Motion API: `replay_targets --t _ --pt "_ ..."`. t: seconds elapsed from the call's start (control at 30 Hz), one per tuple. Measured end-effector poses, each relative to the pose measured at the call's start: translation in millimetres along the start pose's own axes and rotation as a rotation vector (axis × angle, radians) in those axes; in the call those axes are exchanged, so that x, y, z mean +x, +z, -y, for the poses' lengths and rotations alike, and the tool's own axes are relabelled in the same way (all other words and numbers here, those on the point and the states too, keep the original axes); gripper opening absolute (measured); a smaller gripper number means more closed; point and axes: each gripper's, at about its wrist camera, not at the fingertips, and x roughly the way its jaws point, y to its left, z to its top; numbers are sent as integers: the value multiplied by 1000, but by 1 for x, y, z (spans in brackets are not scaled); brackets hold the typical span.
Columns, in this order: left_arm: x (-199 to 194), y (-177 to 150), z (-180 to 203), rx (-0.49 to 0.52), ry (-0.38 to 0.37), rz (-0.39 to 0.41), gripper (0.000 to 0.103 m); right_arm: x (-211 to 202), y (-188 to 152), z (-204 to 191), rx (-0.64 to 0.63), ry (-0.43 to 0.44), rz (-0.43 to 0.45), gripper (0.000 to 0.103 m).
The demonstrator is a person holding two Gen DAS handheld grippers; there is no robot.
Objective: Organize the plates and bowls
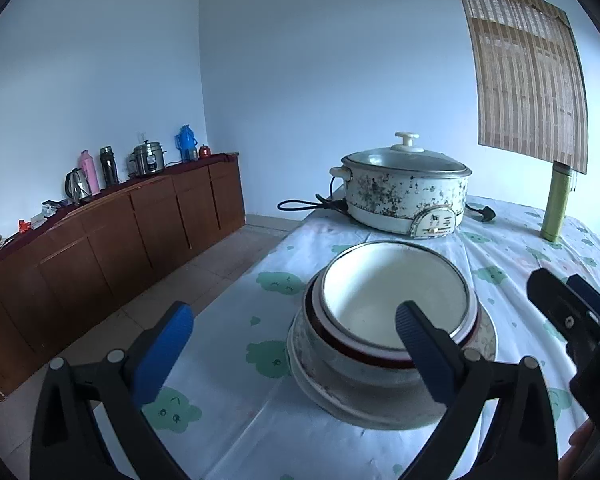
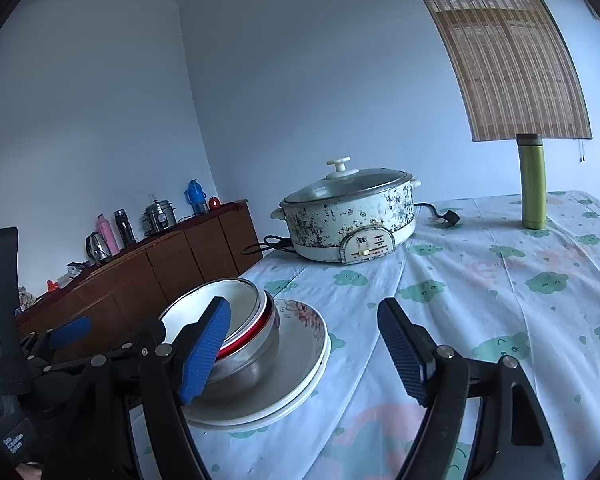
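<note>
Worktop: the worktop (image 2: 480,280) wears a pale cloth printed with green cartoon faces, creased in long folds.
Stack: nested bowls (image 1: 392,304) sit on stacked plates (image 2: 300,344) near the worktop's left edge; the top bowl is white inside, with a red-rimmed one beneath it.
Left gripper: the left gripper (image 1: 296,340) has its fingers spread wide and holds nothing, its right finger in front of the bowls' near rim.
Right gripper: the right gripper (image 2: 304,346) is also spread wide and empty, just right of the stack.
Far end: a speckled electric pot (image 2: 348,216) with a glass lid, its cord (image 1: 304,204) trailing off the edge; a green flask (image 2: 533,184) stands upright, well apart.
Room: pale blue walls, a bamboo blind (image 2: 504,52), a tiled floor (image 1: 204,276), and a brown sideboard (image 1: 112,232) carrying flasks, a kettle and a rice cooker (image 1: 148,158).
</note>
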Motion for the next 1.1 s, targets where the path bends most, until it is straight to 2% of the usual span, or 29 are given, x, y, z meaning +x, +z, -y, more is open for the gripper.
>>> replay_targets --t 0.4,0.53,0.77,1.1 --pt "-11 -9 3 11 -6 10 103 -11 -9 -9 -52 9 15 78" --pt "-19 -14 1 0 -14 32 103 -22 -10 -10 -59 10 52 78" --pt "-33 -17 4 23 -13 88 103 -35 -13 -13 -71 21 62 78" --pt "-41 -20 -3 -6 -12 109 103 -46 -16 -15 -78 29 83 79"
